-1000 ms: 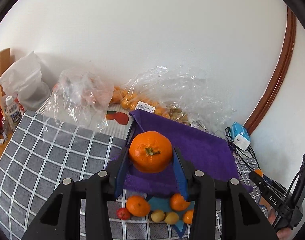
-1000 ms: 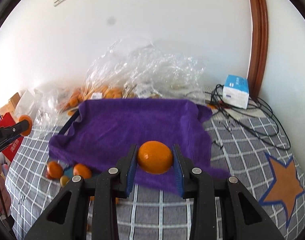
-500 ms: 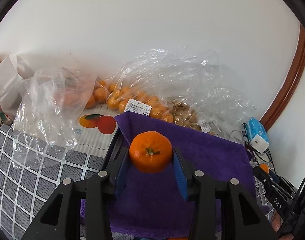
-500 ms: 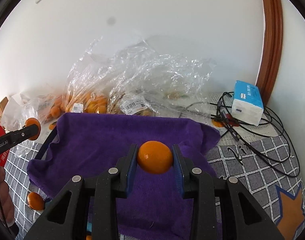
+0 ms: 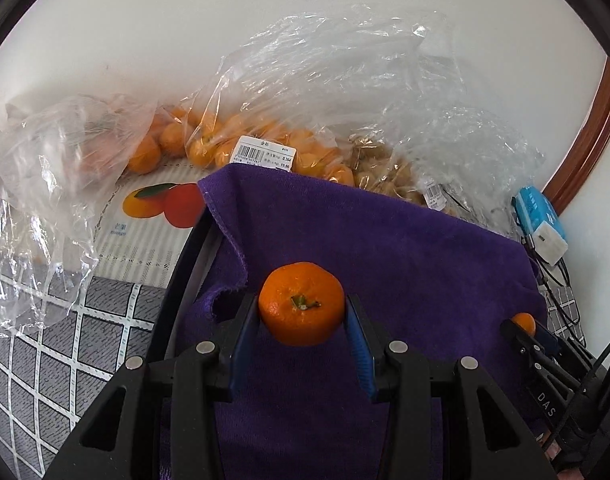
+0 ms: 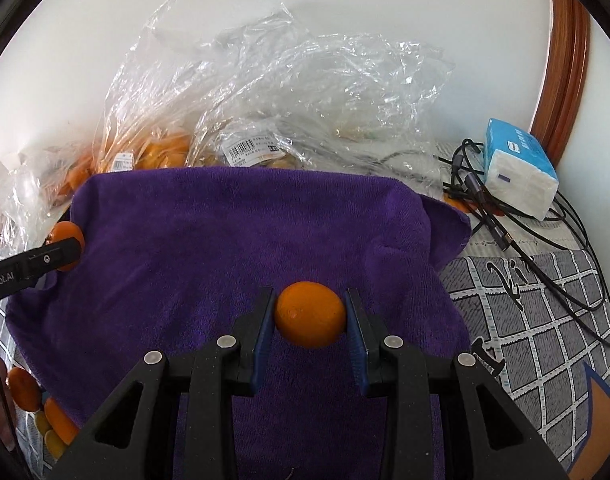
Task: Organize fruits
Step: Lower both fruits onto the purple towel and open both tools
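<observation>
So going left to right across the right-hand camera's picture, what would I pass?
The other gripper's orange → purple towel → orange held in this gripper → black cables → blue-and-white tissue pack.

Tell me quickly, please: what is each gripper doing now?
Left gripper: closed on a tangerine with a green stem.
Right gripper: closed on a smooth tangerine.

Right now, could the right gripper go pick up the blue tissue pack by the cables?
Probably not yet. The right gripper already has its jaws shut on a small orange, so it has no free grip for the tissue pack, although nothing stands between them.
</observation>
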A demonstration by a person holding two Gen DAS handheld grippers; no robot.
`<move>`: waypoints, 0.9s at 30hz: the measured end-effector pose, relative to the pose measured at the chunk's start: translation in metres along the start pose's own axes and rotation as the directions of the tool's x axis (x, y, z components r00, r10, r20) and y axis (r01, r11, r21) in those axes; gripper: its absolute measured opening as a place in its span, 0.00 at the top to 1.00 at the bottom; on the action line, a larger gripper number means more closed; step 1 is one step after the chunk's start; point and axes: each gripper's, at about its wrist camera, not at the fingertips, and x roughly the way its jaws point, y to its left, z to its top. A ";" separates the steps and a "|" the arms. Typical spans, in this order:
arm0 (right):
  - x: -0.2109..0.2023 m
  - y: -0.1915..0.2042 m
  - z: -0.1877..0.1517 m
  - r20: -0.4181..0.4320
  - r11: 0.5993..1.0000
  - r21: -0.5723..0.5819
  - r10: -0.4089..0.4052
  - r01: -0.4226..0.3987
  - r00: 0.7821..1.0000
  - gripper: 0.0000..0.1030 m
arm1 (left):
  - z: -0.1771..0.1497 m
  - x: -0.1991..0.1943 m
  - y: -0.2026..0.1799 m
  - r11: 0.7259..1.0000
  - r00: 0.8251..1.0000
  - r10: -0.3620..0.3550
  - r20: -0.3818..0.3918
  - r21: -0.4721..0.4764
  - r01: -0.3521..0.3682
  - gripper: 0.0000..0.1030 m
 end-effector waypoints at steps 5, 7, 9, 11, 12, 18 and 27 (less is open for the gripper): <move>0.007 0.001 -0.001 -0.025 1.000 0.002 0.006 -0.006 1.000 0.67 | -0.003 0.010 -0.005 1.000 0.998 -0.005 -0.057 0.007 0.005 0.60; 0.008 0.001 -0.002 -0.031 1.000 0.006 0.011 -0.011 0.999 0.67 | -0.004 0.014 -0.008 1.000 0.997 0.007 -0.077 0.015 -0.005 0.60; 0.006 0.000 -0.001 -0.027 1.000 0.010 0.013 -0.013 1.000 0.67 | -0.005 0.015 -0.010 1.000 0.997 0.012 -0.082 0.024 -0.010 0.60; 0.005 -0.001 -0.002 -0.017 1.000 0.013 0.011 -0.011 1.000 0.63 | -0.006 0.016 -0.010 1.000 0.996 0.016 -0.086 0.026 -0.014 0.60; 0.004 -0.001 -0.003 -0.017 1.000 0.015 0.012 -0.012 1.000 0.57 | -0.006 0.016 -0.010 1.000 0.996 0.019 -0.090 0.024 -0.017 0.60; -0.013 0.002 0.000 -0.009 0.999 0.023 0.039 -0.038 0.999 0.39 | -0.002 0.004 -0.011 0.999 0.997 0.026 -0.067 0.031 -0.024 0.47; -0.090 0.011 -0.013 0.103 0.999 0.034 -0.042 0.039 0.994 0.28 | 0.008 -0.068 -0.013 0.998 0.993 -0.064 0.098 -0.020 0.066 0.43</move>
